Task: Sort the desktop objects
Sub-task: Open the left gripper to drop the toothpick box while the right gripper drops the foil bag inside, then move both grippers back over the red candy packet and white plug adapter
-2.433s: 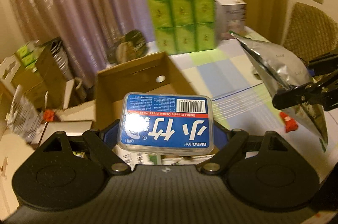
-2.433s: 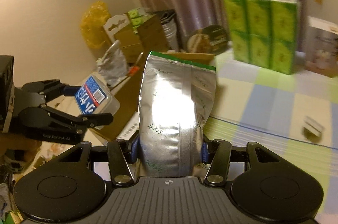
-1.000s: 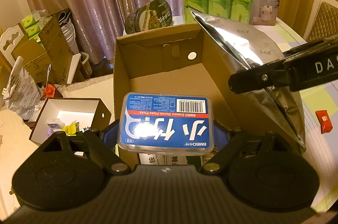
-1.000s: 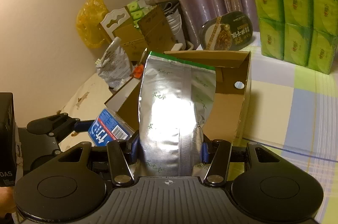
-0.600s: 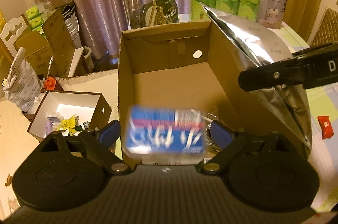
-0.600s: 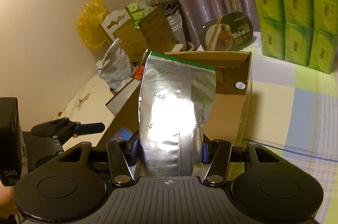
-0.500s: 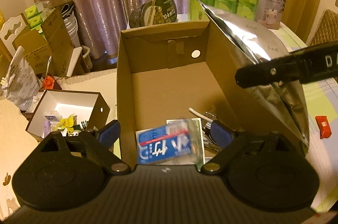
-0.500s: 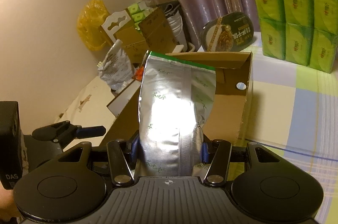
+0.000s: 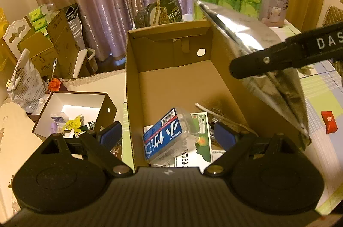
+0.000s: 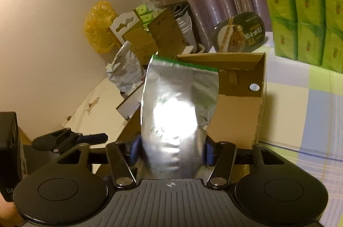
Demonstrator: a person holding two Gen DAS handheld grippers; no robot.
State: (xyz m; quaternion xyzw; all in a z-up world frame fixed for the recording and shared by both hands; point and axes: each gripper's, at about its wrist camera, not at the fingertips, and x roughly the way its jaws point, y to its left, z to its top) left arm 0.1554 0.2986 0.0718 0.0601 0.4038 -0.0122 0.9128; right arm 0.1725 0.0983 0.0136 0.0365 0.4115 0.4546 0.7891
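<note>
Left gripper [image 9: 168, 133]: your jaws are spread and hold nothing, floss pick case [image 9: 165, 133] lying below in cardboard box [image 9: 131, 98]. Right gripper [image 10: 170, 147] clamps silver foil bag [image 10: 179, 111] above box's right wall; far floor bare.

Both views are lit by warm, yellow-tinted indoor light. A strong white glare spot burns out the centre of the crinkled silver foil pouch [image 10: 173, 120] in the right wrist view; a softer sheen runs along its upper face in the left wrist view. The open brown cardboard box [image 9: 182, 85] carries soft shadow along its inner left wall. Fisheye distortion bends straight edges outward, and the corners are vignetted black. The pouch base appears slightly blurred.
</note>
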